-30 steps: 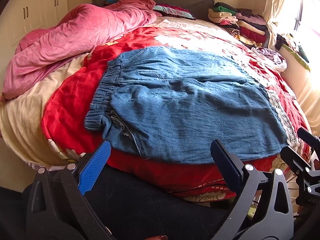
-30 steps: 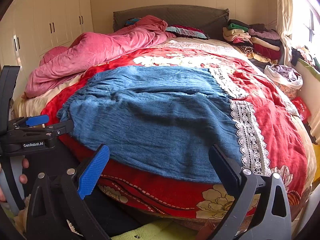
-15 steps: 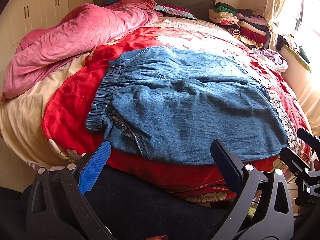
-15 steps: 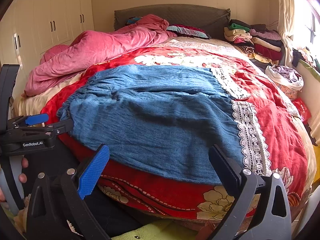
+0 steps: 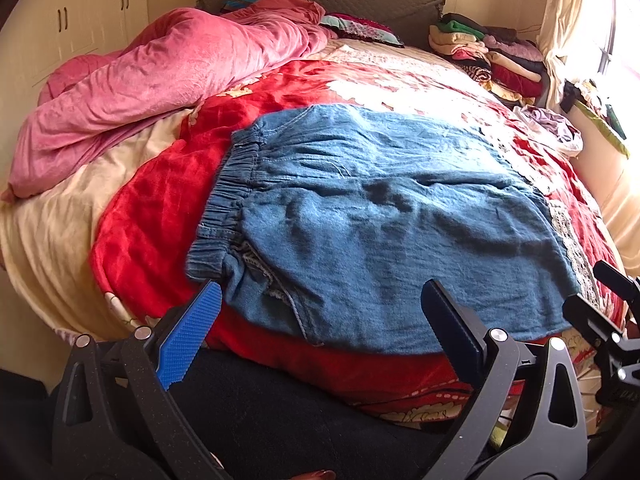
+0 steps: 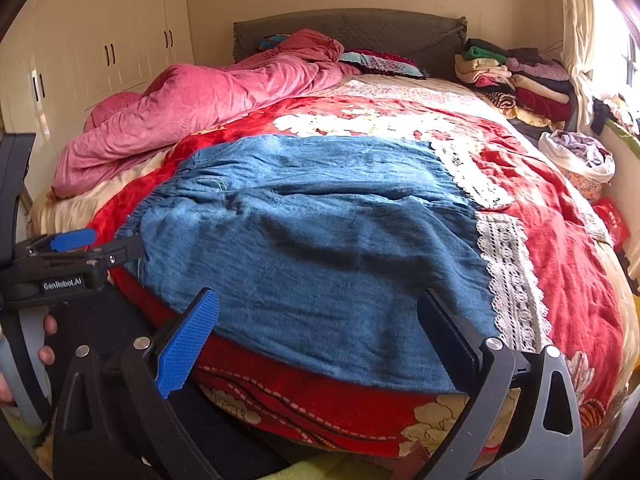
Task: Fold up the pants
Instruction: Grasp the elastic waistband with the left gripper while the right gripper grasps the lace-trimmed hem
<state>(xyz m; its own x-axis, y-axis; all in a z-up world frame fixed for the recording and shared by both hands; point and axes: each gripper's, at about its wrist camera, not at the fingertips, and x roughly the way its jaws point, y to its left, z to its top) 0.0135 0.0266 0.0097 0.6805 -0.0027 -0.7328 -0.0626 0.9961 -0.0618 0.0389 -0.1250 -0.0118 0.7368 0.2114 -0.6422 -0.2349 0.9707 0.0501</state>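
Observation:
Blue denim pants lie flat on the red floral blanket, elastic waistband to the left, white lace hems to the right. In the right wrist view the pants fill the middle of the bed and the lace hems show clearly. My left gripper is open and empty, just short of the pants' near edge by the waistband corner. My right gripper is open and empty at the near edge of the pants toward the hem side. Each gripper shows at the edge of the other's view.
A pink duvet is bunched along the bed's left side. Stacks of folded clothes sit at the far right by the headboard. A bag of clothes lies at the right edge. White wardrobes stand left.
Both grippers have moved slightly forward toward the pants' near edge. The pants have not moved and both grippers stay open.

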